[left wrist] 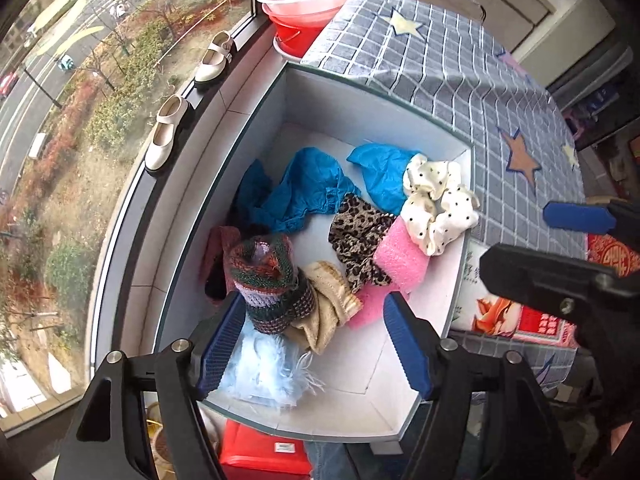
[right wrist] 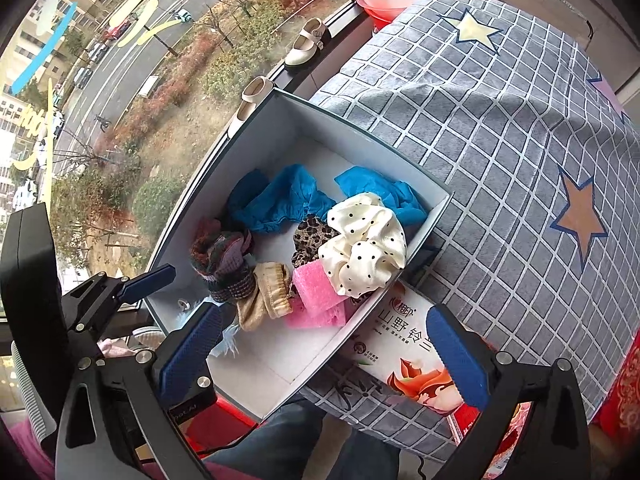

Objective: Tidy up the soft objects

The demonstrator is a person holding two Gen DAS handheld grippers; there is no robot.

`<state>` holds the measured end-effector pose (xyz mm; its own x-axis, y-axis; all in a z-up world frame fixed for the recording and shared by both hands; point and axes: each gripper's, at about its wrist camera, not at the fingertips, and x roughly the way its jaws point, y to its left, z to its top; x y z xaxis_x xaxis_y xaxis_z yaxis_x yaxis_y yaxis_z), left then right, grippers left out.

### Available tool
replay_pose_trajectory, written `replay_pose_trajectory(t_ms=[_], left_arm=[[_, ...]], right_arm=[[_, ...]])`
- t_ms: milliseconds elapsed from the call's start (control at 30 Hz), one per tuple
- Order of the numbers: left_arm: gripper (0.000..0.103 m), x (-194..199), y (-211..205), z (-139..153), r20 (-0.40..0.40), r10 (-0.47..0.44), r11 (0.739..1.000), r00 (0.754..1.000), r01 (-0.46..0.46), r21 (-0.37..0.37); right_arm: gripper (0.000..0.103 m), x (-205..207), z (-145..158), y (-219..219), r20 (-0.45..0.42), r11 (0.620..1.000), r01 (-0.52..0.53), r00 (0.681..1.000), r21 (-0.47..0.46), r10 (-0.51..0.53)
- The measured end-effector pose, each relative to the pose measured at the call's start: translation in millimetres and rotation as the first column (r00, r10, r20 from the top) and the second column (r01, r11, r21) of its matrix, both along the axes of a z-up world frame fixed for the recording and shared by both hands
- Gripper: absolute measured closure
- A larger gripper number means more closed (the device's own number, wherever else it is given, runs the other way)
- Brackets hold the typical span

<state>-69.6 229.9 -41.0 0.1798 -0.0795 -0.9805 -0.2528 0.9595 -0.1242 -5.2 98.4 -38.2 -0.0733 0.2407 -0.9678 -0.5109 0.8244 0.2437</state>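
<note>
Window sill, grid cloth [left wrist: 460,80] behind; white box [left wrist: 424,132] mid-frame held soft objects. Left gripper [left wrist: 312,340] hung released over pale blue fluffy piece [left wrist: 264,372], lower left. Right gripper [right wrist: 324,348] spread wide, empty. We judged: lower straight, pinch fluff only, avoid knitted roll [left wrist: 272,280].

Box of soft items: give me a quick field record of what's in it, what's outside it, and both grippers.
container: white box, open top
inside: blue cloth, polka-dot scrunchie, leopard-print fabric, pink foam, knitted item, beige cloth, pale blue fluffy piece
beside box: grid-pattern star cloth
left gripper: open over the box, holding nothing
right gripper: open wide, empty, over the box's edge
</note>
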Motion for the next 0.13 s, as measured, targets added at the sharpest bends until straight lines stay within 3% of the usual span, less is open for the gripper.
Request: replay_pose_trajectory(t_ms=[67, 133], left_arm=[[0.027, -3.5, 4.0, 7.9, 0.067, 0.018, 0.999, 0.998, -0.015, -0.042], [0.027, -4.1, 5.6, 11.7, 0.085, 0.022, 0.999, 0.996, -0.018, -0.046]], right_arm=[[0.000, -1.4, 0.5, 0.2, 0.001, 1.000, -0.003, 1.000, -0.001, 0.003], [0.000, -2.5, 0.5, -0.1, 0.001, 1.000, -0.004, 1.000, -0.001, 0.004]])
